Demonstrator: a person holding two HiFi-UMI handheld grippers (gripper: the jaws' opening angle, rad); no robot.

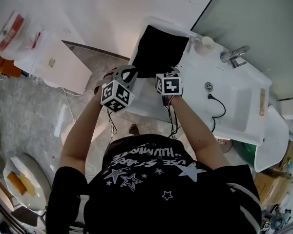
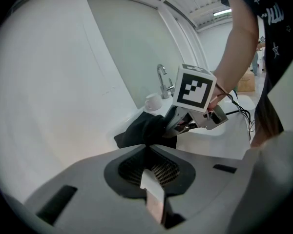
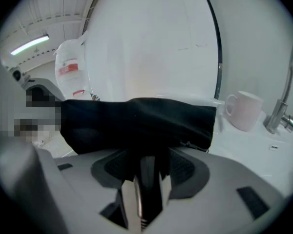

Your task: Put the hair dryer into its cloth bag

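A black cloth bag (image 1: 158, 50) is stretched out over the left end of the white sink counter (image 1: 234, 116). My left gripper (image 1: 128, 74) is shut on its near left edge, and my right gripper (image 1: 170, 73) is shut on its near right edge. In the left gripper view the cloth (image 2: 146, 130) bunches into the closed jaws (image 2: 147, 147), with the right gripper's marker cube (image 2: 194, 87) just beyond. The right gripper view has the bag (image 3: 136, 121) hanging wide across the frame from its closed jaws (image 3: 146, 152). No hair dryer shows outside the bag.
A pale mug (image 1: 207, 43) (image 3: 244, 111) and a chrome faucet (image 1: 234, 55) (image 3: 283, 106) stand at the back of the counter. A black cable (image 1: 217, 106) lies on the basin. White plastic bags (image 1: 19, 33) sit far left, with the floor below.
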